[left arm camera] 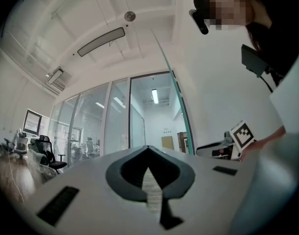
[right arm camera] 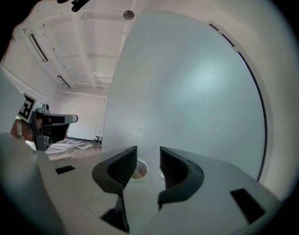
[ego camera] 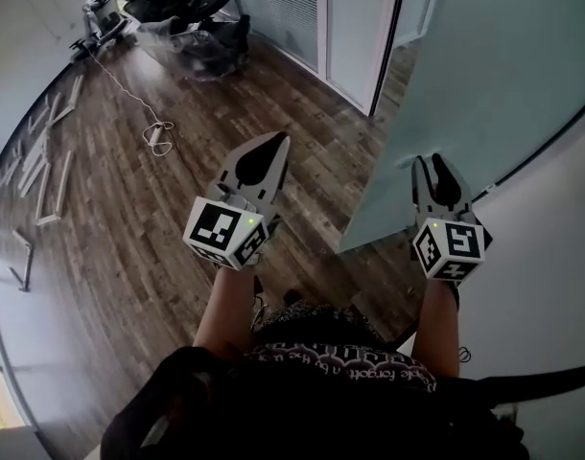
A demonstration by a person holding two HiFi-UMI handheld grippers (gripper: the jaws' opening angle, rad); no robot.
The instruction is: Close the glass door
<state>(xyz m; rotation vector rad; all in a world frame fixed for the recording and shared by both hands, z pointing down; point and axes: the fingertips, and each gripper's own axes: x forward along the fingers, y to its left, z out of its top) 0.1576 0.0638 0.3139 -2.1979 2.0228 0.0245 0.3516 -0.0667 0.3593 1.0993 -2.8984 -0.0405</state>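
Note:
The glass door [ego camera: 465,94] is a pale frosted panel standing ajar at the right of the head view, its lower corner near my feet. My right gripper [ego camera: 436,168] points level at the door's face, close to it, jaws open with nothing between them. In the right gripper view the right gripper [right arm camera: 148,156] faces the frosted door [right arm camera: 188,92], and a small round fitting [right arm camera: 138,169] shows low on the panel behind the gap. My left gripper [ego camera: 273,144] is shut and empty, out over the floor left of the door. From the left gripper [left arm camera: 148,149] I see the door's thin green edge [left arm camera: 177,102].
A wooden floor [ego camera: 129,218] spreads to the left, with a loose cable [ego camera: 158,134] and planks [ego camera: 43,166] along the far wall. Office chairs [ego camera: 192,12] stand at the back by a glass partition [ego camera: 283,8]. A white wall [ego camera: 551,266] runs behind the door.

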